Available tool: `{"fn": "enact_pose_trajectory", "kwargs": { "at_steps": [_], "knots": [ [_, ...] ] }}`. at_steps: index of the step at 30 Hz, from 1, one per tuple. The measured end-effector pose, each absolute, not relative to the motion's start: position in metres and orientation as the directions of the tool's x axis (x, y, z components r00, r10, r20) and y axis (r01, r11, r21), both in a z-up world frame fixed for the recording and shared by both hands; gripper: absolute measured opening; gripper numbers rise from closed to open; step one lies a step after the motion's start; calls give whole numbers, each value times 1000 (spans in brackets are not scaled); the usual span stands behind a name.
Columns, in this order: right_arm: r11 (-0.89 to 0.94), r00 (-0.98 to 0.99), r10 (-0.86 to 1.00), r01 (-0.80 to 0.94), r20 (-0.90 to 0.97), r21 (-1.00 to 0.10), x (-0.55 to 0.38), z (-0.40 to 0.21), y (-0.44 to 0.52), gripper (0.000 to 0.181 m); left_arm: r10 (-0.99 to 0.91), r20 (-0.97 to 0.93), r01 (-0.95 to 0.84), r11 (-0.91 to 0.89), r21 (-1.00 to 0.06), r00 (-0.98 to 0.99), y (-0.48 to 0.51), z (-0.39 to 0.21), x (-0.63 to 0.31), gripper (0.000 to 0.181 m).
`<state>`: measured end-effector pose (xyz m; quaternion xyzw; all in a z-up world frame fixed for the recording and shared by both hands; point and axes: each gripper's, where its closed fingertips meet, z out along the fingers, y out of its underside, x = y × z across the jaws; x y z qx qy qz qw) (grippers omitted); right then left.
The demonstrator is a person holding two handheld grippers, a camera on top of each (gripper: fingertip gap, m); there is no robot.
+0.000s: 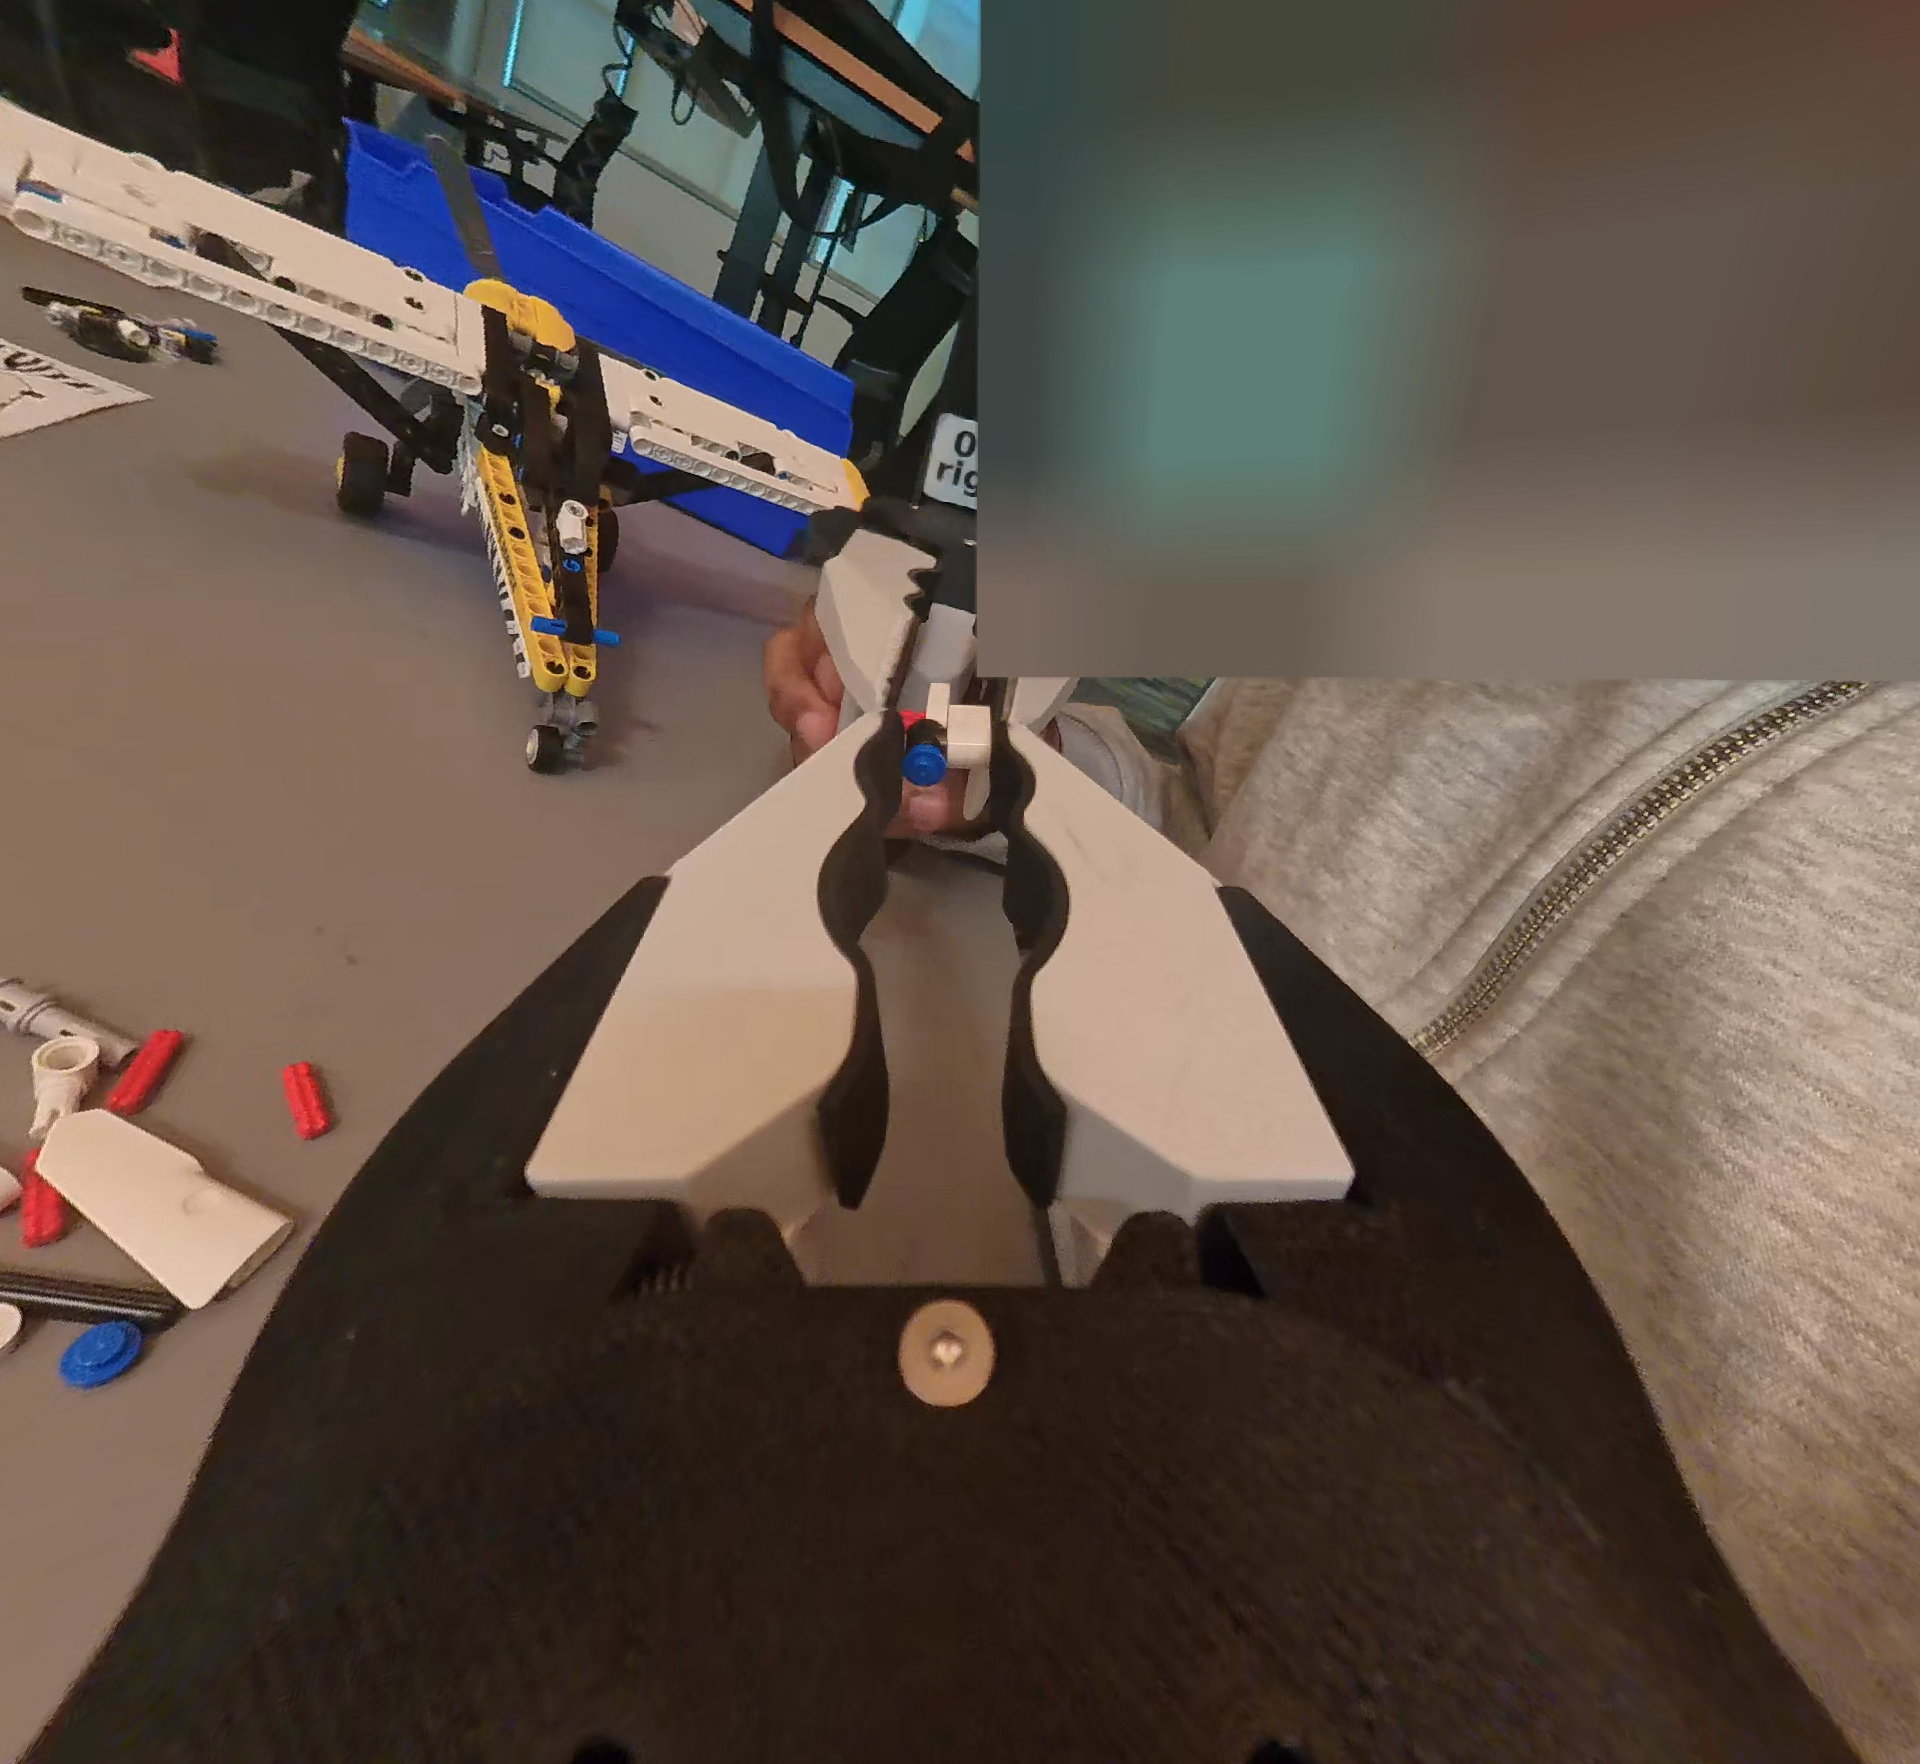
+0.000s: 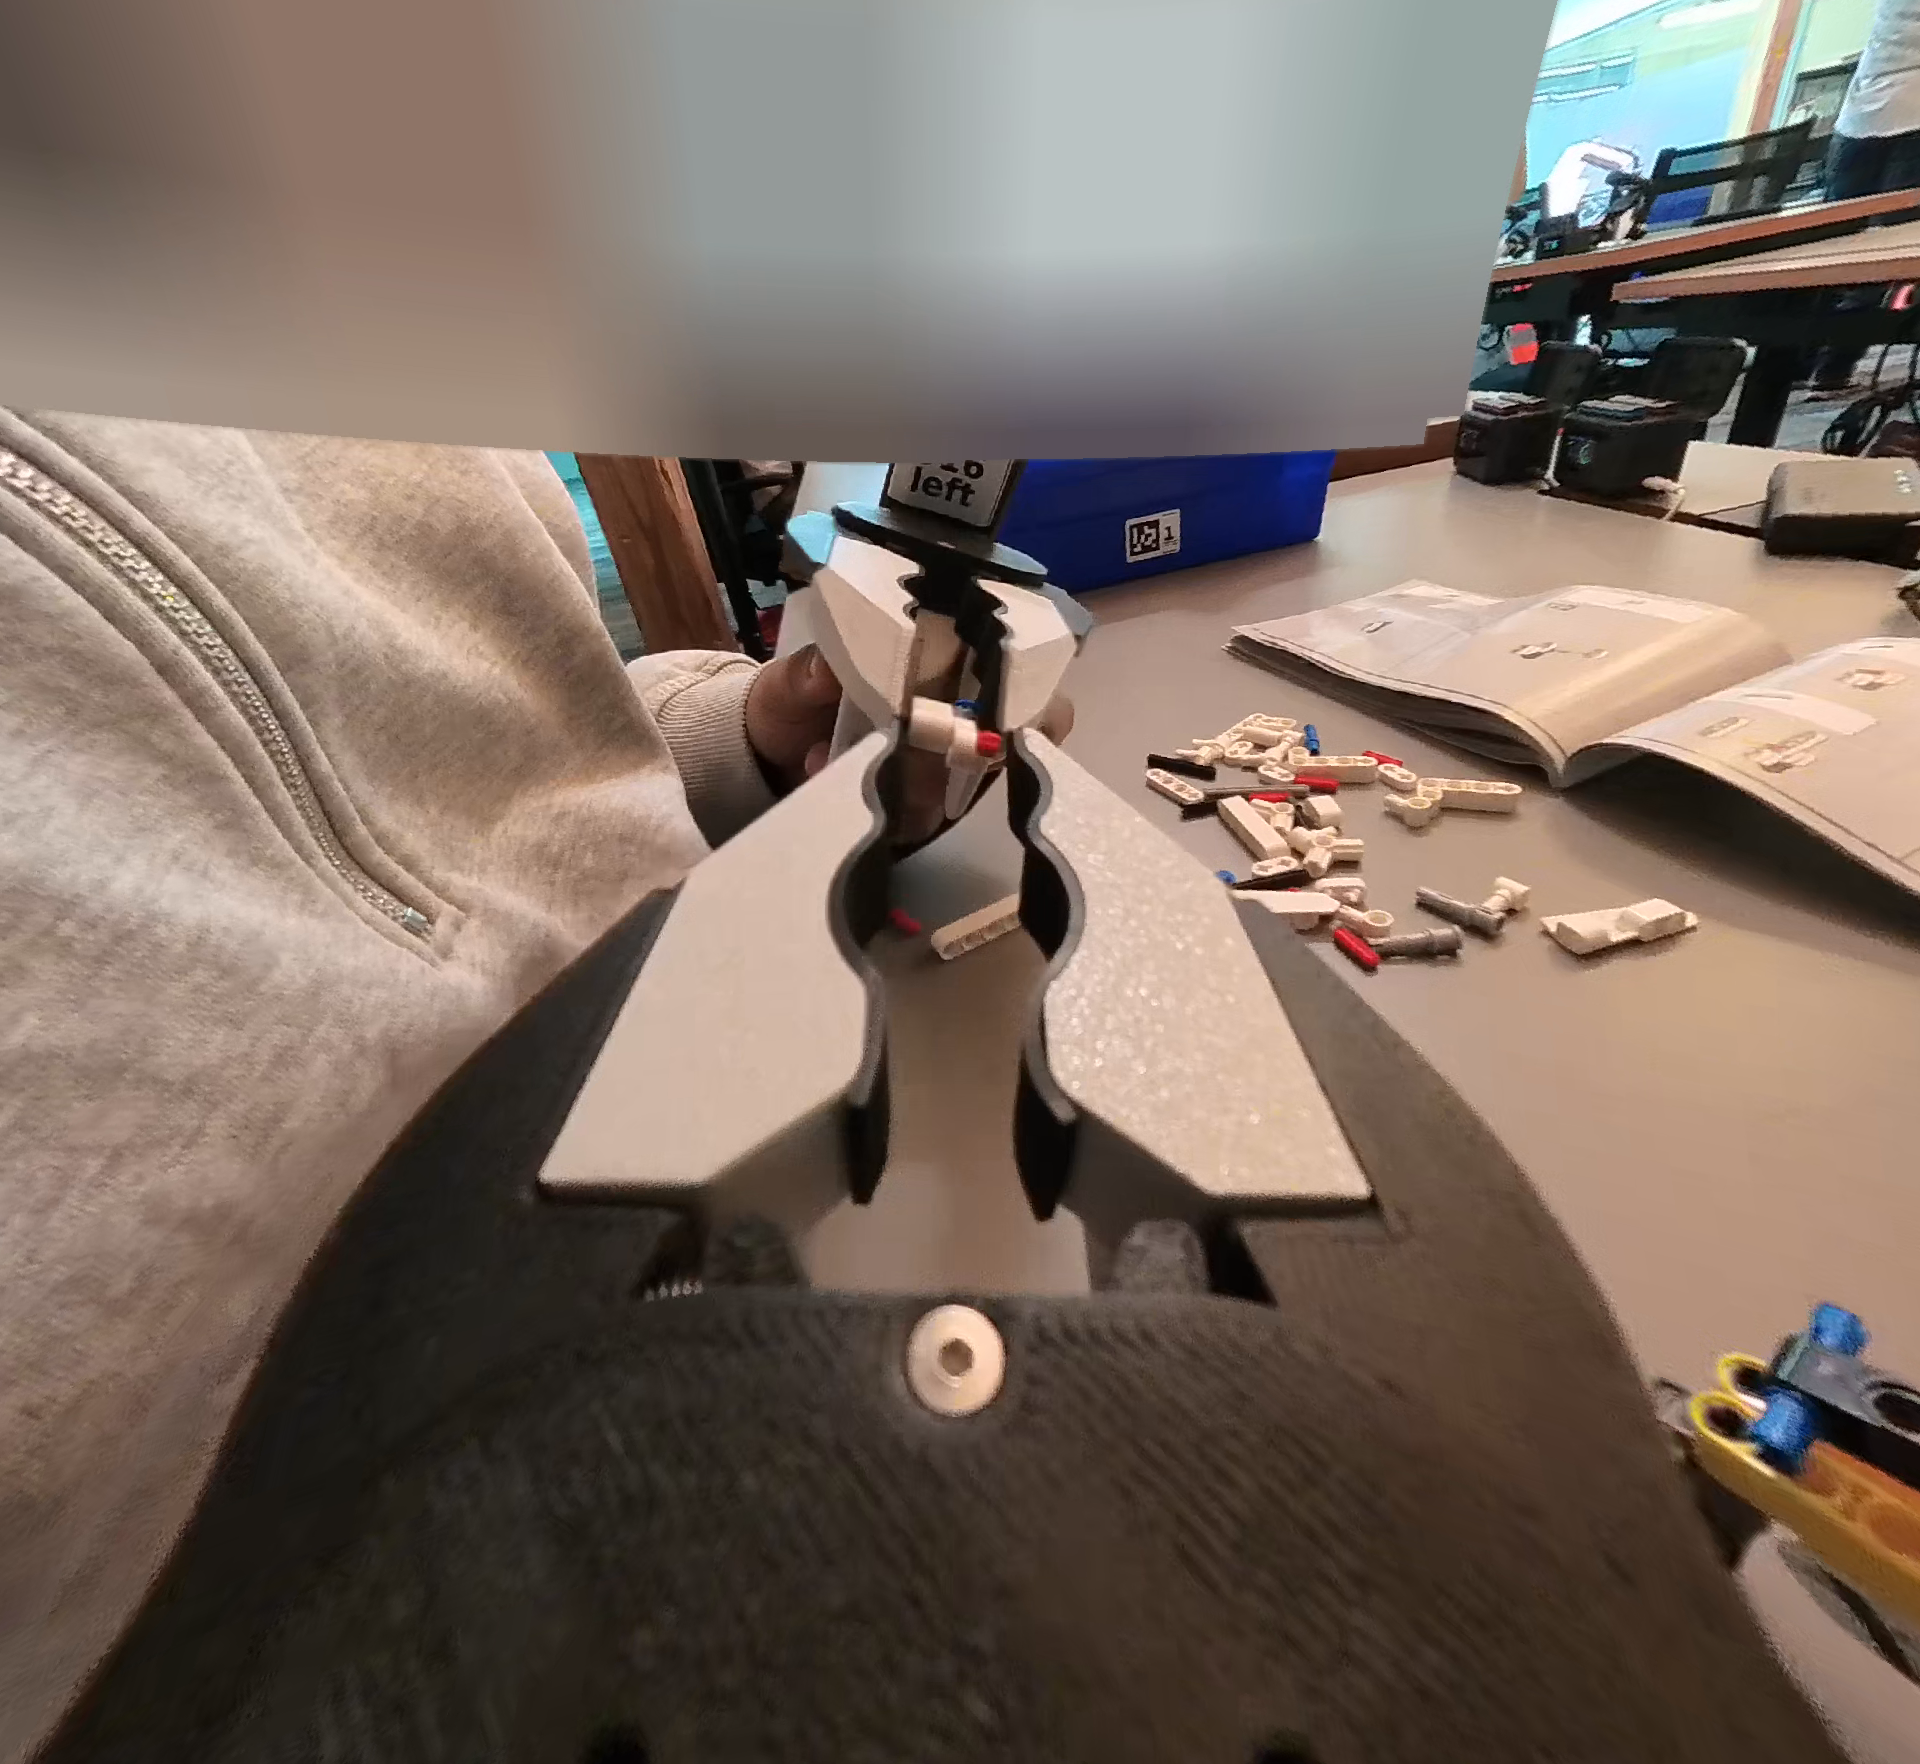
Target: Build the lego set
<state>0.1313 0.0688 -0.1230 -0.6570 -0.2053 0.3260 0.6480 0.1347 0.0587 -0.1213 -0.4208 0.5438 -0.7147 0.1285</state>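
A small white connector [image 1: 968, 727] with a blue pin [image 1: 923, 765] and a red pin [image 1: 914, 719] is held in the air between both grippers, above the grey table [image 1: 260, 727]. My left gripper [image 1: 943, 756] is shut on the white connector. My right gripper [image 2: 951, 746] meets it tip to tip and is shut on the red pin [image 2: 988, 741] at the connector [image 2: 938, 727]. The right gripper also shows in the left wrist view [image 1: 902, 618], and the left gripper in the right wrist view [image 2: 940, 644]. A part-built yellow, white and black plane model [image 1: 530, 457] stands at the back left.
A blue bin [image 1: 623, 291] stands behind the plane. Loose red, white and blue parts [image 1: 156, 1143] lie at the left. In the right wrist view, a pile of small parts [image 2: 1320, 821] and an open instruction booklet [image 2: 1558, 675] lie to the right. A person's grey hoodie [image 1: 1610, 1091] is close behind. My left and right fingertips are right by each other.
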Motion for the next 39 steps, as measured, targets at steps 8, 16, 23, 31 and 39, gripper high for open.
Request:
{"fn": "enact_pose_trajectory", "kwargs": {
  "at_steps": [8,16,23,31,39],
  "knots": [
    [-108,674,708,-190,-210,-976,130,-123,68,15,-619,488,-290,-398,-870,-615,58,-121,135,14],
    [-141,633,713,-292,-302,-946,138,-117,68,15,-592,522,-318,-420,-850,-614,60,-123,135,20],
    [-151,653,706,-240,-274,-959,131,-122,70,15,-559,549,-336,-442,-831,-621,62,-122,133,14],
    [-171,631,712,-270,-308,-948,131,-121,70,18,-560,541,-333,-435,-837,-628,61,-120,132,14],
    [-200,590,725,-314,-356,-928,131,-119,68,15,-560,540,-332,-435,-837,-628,60,-120,132,14]
  ]
}}
